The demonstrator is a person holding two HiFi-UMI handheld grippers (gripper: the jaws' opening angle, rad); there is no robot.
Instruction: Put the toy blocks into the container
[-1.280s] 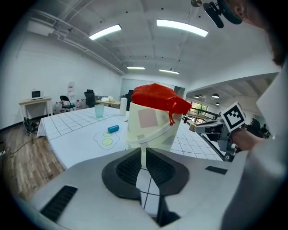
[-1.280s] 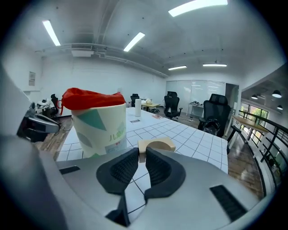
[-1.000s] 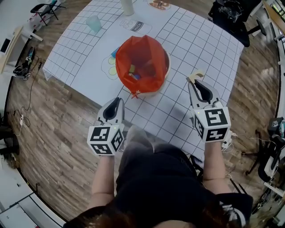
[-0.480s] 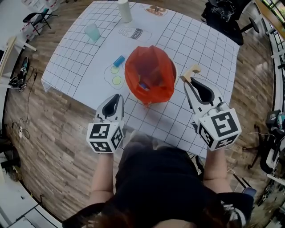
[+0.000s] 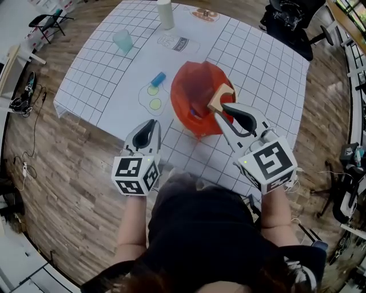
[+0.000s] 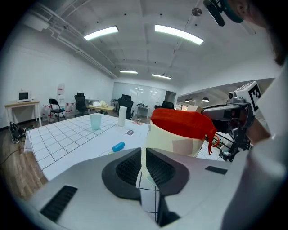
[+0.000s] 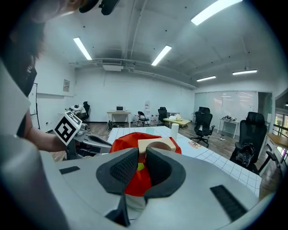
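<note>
A pale bucket lined with a red bag (image 5: 197,86) stands on the gridded white table (image 5: 97,74). My right gripper (image 5: 221,107) is shut on a wooden arch block (image 5: 221,96) and holds it over the bag's right rim. In the right gripper view the arch block (image 7: 155,145) sticks up between the pads, above the red bag (image 7: 128,141). My left gripper (image 5: 150,123) is shut and empty at the table's front edge, left of the bucket (image 6: 175,143). A blue cylinder block (image 5: 158,79) lies on the table to the bucket's left.
A teal cup (image 5: 122,41) and a white cylinder (image 5: 165,12) stand at the far side of the table. Two yellow-green discs (image 5: 154,97) are printed beside the blue block. Wooden floor surrounds the table, with office chairs (image 5: 291,20) beyond.
My right gripper has carried the arch block left, from the table right of the bucket to over the bag's rim. The left gripper has stayed put.
</note>
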